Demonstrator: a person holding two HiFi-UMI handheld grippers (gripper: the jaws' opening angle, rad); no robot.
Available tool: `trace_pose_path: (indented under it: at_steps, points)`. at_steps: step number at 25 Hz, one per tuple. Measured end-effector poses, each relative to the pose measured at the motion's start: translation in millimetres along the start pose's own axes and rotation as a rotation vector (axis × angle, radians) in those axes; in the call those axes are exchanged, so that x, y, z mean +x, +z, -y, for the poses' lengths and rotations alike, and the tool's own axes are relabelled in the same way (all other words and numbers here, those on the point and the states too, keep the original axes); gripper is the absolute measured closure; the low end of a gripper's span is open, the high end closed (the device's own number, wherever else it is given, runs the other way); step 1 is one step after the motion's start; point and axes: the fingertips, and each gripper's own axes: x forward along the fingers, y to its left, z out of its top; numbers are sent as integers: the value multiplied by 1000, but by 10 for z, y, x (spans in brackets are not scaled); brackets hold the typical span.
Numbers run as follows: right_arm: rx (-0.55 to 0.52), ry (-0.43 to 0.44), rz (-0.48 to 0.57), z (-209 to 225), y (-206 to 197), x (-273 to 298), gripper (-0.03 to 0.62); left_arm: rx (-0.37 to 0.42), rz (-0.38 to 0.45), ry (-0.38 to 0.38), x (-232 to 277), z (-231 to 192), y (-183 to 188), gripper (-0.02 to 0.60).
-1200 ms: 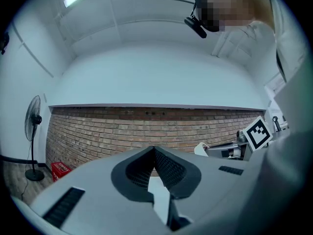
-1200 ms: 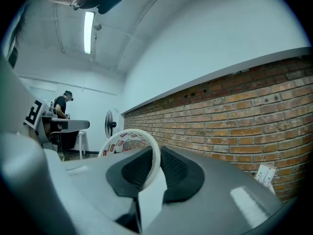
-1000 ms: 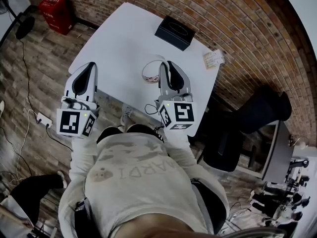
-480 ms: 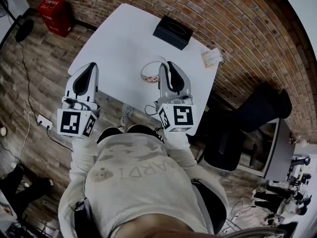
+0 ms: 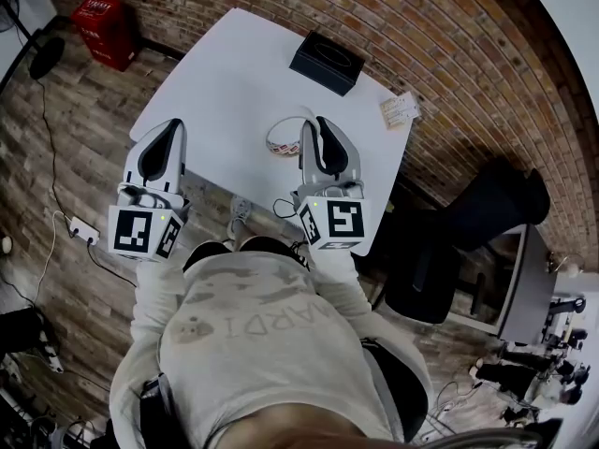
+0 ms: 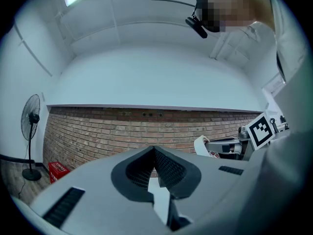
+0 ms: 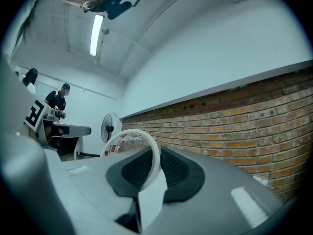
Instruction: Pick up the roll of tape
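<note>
Thin white roll of tape (image 7: 129, 141), red-printed core, in the pinch of right tongs (image 7: 156, 153); left tongs (image 6: 153, 151) together.

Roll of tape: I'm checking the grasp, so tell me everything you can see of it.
The white roll of tape is a thin ring, its inside printed with red and dark marks. It stands on edge, its wall pinched between the dark ribbed pads of the right tongs, the rest of the ring jutting to their left. The head view shows it over the white table; whether it touches the tabletop cannot be told.
</note>
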Motion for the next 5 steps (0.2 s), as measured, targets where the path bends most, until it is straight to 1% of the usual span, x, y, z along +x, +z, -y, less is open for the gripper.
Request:
trace_pose_path:
  at_steps: [5]
  points:
    - [4,-4,4,-41,12,-34,531,-3,3,2,-69,-18,10,575]
